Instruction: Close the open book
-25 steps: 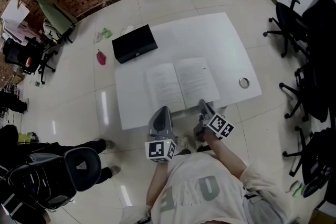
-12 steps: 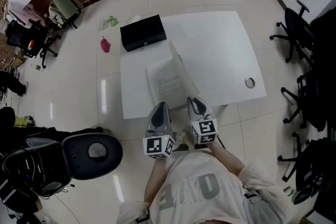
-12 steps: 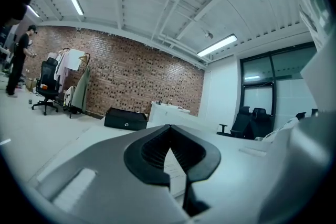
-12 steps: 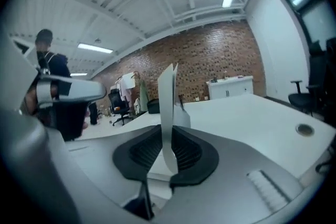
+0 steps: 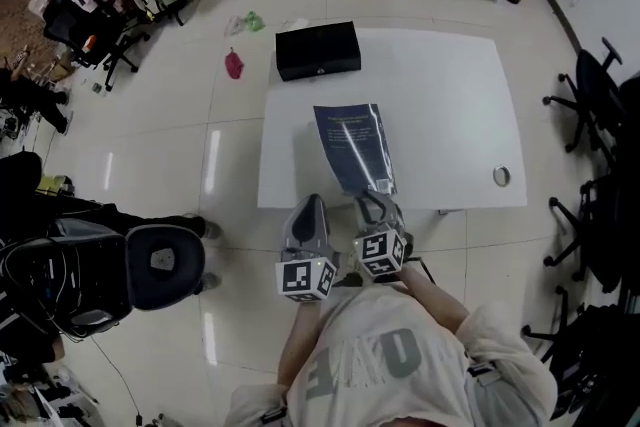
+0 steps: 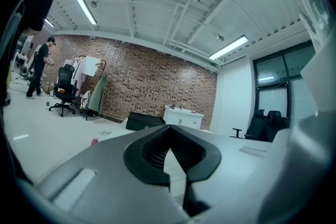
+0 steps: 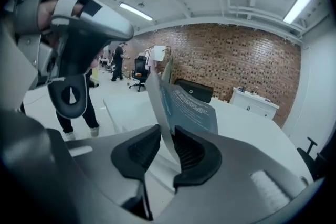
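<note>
The book (image 5: pixel 352 145) is lying at the centre of the head view, on the white tabletop (image 5: pixel 450 105), with its lower end reaching the tabletop's near edge. One second ago it was lying open with two white pages facing up. Half a second ago the right-hand half was swinging over. Now only the dark blue cover is showing, so the halves are coming together. Whether the cover is lying fully flat is not determinable from the head view.

The right claw (image 5: pixel 373 200) is sitting at the book's lower end and is pinching the cover. In the right gripper view the thin blue sheet is passing between the ribbed pads and rising beyond them. The jaws have just been opening slightly, with the cover between them, so the hold is judged to be loosening rather than released.

The left claw (image 5: pixel 309 210) is hanging just left of the right one, off the tabletop's near edge. Its jaws are pressed together on nothing, and it is taking no part in the closing.

Further out, a black case (image 5: pixel 317 50) is resting at the tabletop's upper left corner, and a small ring (image 5: pixel 501 176) is lying near the right edge. Both are well apart from the book.

Assessment: the closing is nearly finishing. What is remaining is letting go of the cover and drawing the right claw clear without dragging the book off the edge.
</note>
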Demonstrator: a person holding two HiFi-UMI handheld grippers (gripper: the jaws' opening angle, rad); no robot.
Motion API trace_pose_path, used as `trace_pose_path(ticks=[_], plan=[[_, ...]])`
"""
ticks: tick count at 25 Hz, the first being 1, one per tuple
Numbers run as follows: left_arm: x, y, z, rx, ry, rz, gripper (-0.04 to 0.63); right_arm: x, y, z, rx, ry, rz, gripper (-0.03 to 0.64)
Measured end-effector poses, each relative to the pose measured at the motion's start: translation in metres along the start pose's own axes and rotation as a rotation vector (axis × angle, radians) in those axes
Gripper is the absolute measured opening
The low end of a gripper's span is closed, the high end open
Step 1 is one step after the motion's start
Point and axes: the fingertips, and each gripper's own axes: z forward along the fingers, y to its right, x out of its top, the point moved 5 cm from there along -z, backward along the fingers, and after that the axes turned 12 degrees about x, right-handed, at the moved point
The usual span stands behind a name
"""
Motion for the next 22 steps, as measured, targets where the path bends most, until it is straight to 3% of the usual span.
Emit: trace_pose_path(ticks=[3,6,7,11,16,22], plan=[[-0.002,-0.014,-0.005,0.046,-0.001,-0.019,0.011,-0.010,-0.015,0.012,0.050,-0.082,-0.070,0.141],[-0.005,-0.024,-0.010,0.067,-0.001,-0.032,0.011,-0.013,-0.024,0.014,0.067,-0.082,-0.064,0.010],[-0.007,-0.025,-0.011,0.068,-0.002,-0.034,0.011,-0.011,-0.025,0.013,0.080,-0.067,-0.044,0.005],[-0.007,-0.018,-0.009,0.047,-0.005,-0.033,0.012,0.011,-0.017,-0.005,0.092,0.081,0.056,0.006],[0.000,0.002,-0.005,-0.016,0.028,-0.014,0.012,0.042,0.023,-0.044,-0.014,0.273,0.217,0.005],[0.001,0.011,0.002,-0.079,0.025,0.016,0.012,0.040,0.057,-0.108,-0.107,0.382,0.392,0.005]])
